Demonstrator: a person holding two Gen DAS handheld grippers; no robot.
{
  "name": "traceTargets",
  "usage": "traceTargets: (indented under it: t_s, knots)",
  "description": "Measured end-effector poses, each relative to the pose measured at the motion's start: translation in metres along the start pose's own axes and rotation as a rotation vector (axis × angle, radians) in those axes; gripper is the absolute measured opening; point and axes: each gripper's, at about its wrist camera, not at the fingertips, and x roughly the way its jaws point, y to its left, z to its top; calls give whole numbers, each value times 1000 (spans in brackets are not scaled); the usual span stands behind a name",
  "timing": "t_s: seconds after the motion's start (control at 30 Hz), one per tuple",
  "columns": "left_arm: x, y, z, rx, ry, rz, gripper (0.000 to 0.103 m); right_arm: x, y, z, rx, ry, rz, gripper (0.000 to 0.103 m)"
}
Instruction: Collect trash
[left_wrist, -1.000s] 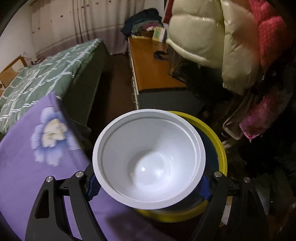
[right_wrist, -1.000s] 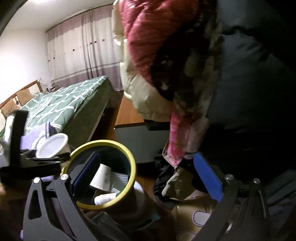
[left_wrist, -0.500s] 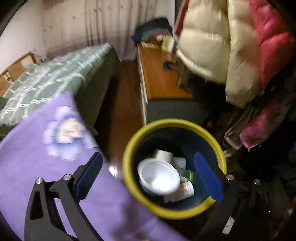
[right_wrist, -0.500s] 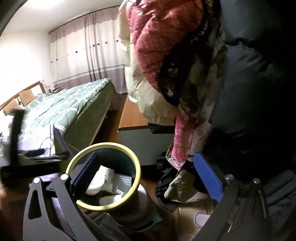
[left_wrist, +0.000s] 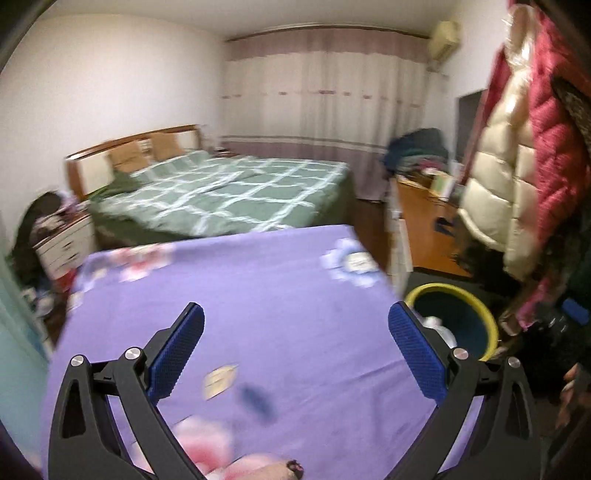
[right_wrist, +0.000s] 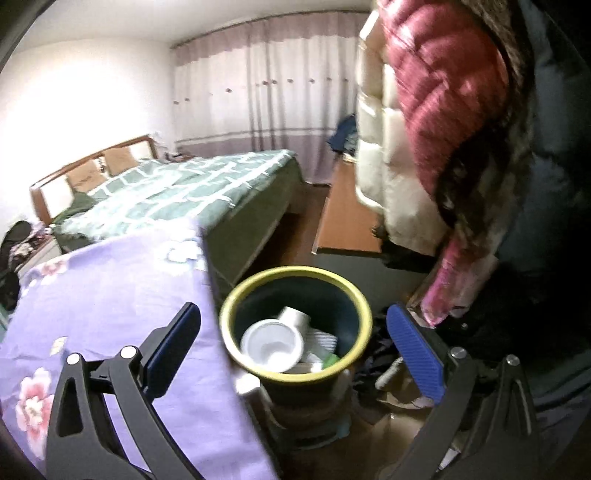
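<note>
We see our left gripper (left_wrist: 295, 343) wide, empty over purple floral cloth (left_wrist: 280, 295), right gripper (right_wrist: 291, 347) wide, empty, white plastic bowl (right_wrist: 271, 345) in yellow-rimmed dark bin (right_wrist: 236, 306), lower centre.

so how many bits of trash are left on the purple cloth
2 that I can make out: a pale scrap of paper between the left claw's fingers, and a small dark piece just right of it. Blur and the claw arms may hide others.
</note>
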Motion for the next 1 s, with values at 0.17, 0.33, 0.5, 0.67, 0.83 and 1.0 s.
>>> traceTargets:
  t_s: [0.17,0.33,0.5,0.67,0.83,1.0]
  knots:
    - [-60,56,-26,-57,-16,104,98,-31,23,2,-39,-44,49,96]
    - [-107,88,-45,-126,-53,155,98,-57,44,-3,-81,-58,83,96]
    - [-134,103,-57,-148,-75,187,98,-76,56,-4,-113,-82,94,96]
    - [-137,98,-56,-151,-72,190,98,-81,62,-3,-113,-89,108,96]
    - [-139,98,-58,-145,-74,193,98,-78,63,-4,-116,-84,115,96]
    - [-145,96,-58,-141,-75,190,98,-76,61,-5,-107,-82,118,96]
